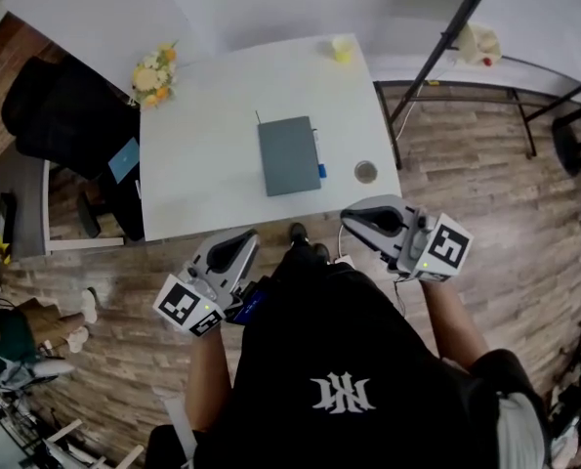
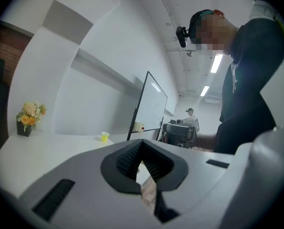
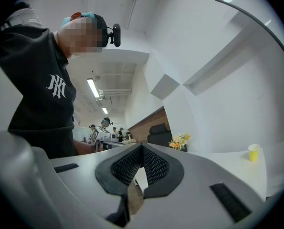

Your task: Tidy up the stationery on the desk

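Note:
On the white desk (image 1: 202, 164) lies a grey-blue notebook (image 1: 290, 154) with a blue pen (image 1: 320, 167) along its right edge. A small round object (image 1: 366, 172) sits near the desk's front right corner. My left gripper (image 1: 242, 237) hovers at the desk's near edge, its jaws shut with nothing between them; the left gripper view shows the left gripper (image 2: 141, 152) with its pads meeting. My right gripper (image 1: 350, 215), also shut and empty, hangs just off the front right corner, below the round object. In the right gripper view the right gripper (image 3: 142, 149) has its pads together.
A yellow cup (image 1: 342, 49) stands at the desk's far edge and a flower bunch (image 1: 153, 74) at its far left corner. A black chair (image 1: 70, 115) is left of the desk. A black stand's legs (image 1: 436, 52) cross the wooden floor on the right.

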`<state>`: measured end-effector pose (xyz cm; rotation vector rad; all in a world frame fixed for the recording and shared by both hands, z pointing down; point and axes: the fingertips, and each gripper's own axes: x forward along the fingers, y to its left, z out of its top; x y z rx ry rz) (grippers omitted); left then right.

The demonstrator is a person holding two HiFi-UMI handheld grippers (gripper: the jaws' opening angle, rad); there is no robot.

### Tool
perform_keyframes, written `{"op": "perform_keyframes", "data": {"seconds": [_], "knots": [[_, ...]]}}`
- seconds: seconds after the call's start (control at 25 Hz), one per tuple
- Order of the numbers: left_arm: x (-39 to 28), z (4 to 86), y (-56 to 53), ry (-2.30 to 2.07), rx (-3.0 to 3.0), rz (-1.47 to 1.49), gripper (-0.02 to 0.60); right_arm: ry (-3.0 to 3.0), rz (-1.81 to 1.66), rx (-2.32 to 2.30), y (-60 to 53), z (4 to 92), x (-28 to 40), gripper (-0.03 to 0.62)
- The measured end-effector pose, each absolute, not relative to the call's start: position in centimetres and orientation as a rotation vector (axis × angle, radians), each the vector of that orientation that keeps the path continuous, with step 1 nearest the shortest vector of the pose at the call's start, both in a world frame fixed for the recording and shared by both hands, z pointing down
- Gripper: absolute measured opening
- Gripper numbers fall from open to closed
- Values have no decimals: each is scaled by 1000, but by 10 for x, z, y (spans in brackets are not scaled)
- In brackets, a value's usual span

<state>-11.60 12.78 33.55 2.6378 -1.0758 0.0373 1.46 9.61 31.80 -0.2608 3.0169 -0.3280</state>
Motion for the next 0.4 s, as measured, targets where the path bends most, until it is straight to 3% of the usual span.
{"op": "perform_keyframes", "data": {"seconds": [0.4], "knots": [[-117, 331, 103, -1065, 2650, 40, 2, 2999, -332, -277, 82, 322, 20, 35]]}}
